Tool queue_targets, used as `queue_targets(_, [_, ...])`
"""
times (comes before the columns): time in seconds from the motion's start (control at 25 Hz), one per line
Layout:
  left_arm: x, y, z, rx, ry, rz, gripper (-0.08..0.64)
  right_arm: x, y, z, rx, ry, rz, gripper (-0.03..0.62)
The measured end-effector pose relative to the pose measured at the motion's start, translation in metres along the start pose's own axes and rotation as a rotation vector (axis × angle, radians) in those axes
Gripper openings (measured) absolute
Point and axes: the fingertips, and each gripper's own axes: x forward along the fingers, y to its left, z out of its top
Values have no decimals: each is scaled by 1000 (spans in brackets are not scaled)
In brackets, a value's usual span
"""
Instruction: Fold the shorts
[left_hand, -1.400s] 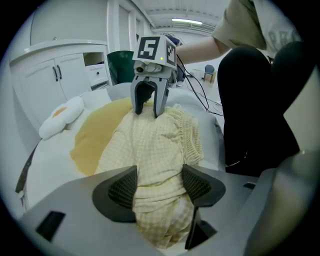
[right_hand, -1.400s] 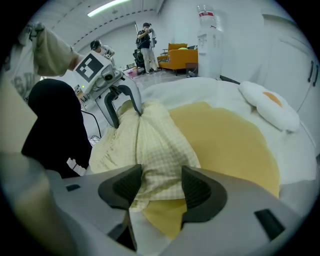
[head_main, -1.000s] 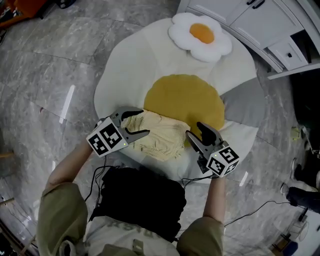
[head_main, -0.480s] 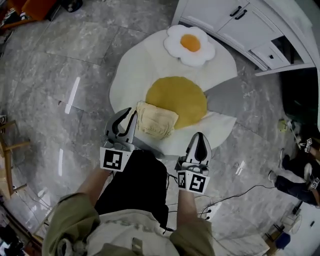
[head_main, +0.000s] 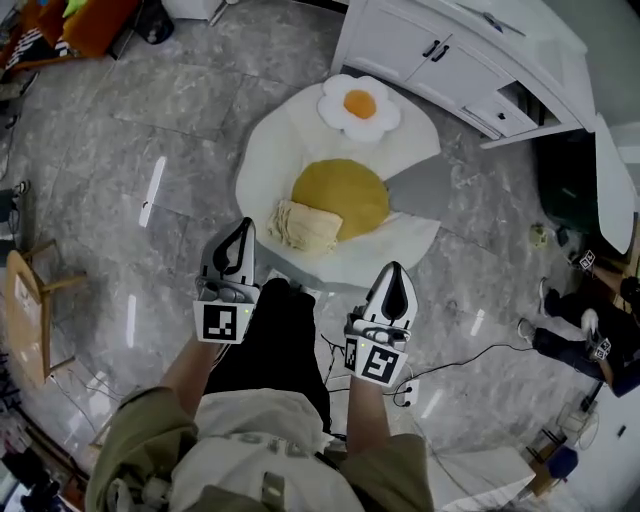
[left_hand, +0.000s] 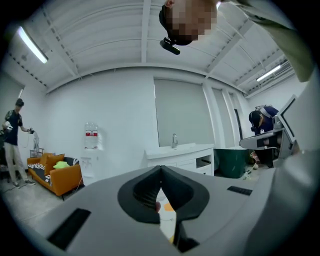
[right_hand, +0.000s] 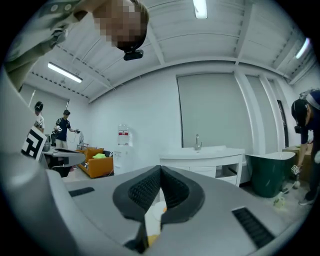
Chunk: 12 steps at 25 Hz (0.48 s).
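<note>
The pale yellow shorts (head_main: 306, 226) lie folded in a small bundle on the white egg-shaped rug (head_main: 270, 150), at the near left edge of its round yellow yolk (head_main: 345, 192). Both grippers are raised high above the floor, well clear of the shorts, and point nearly level. My left gripper (head_main: 241, 229) is shut with nothing between its jaws; its tips meet in the left gripper view (left_hand: 160, 168). My right gripper (head_main: 395, 274) is shut and empty too, its tips together in the right gripper view (right_hand: 160, 169).
A small fried-egg cushion (head_main: 358, 106) rests at the rug's far end. A white cabinet (head_main: 470, 55) stands behind it. A grey mat (head_main: 425, 188) lies at the rug's right. Cables (head_main: 450, 395) trail on the marble floor. A wooden stool (head_main: 25, 315) is at left; people stand at right.
Both grippers let go of the shorts, shut, and rose high away from the rug, swinging from pointing down to nearly level. The shorts stay folded on the rug.
</note>
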Motion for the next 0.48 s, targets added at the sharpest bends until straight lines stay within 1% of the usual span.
queue_targets(0.12, [-10, 2, 49, 20, -37, -29, 15, -13, -2, 47, 3, -32, -24, 18])
queue_targets(0.2, [-17, 2, 73, 40, -56, -51, 15, -22, -3, 70, -1, -54, -43, 18])
queue_targets(0.24, [-20, 3, 83, 35, -65, -54, 15, -26, -3, 80, -4, -64, -48, 18])
queue_targets(0.36, [-28, 4, 108, 25, -78, -54, 15, -34, 3, 108, -21, -84, -23, 18])
queue_targets(0.48, [-29, 5, 121, 33, -80, -57, 15, -33, 9, 126, -32, -96, 6, 18])
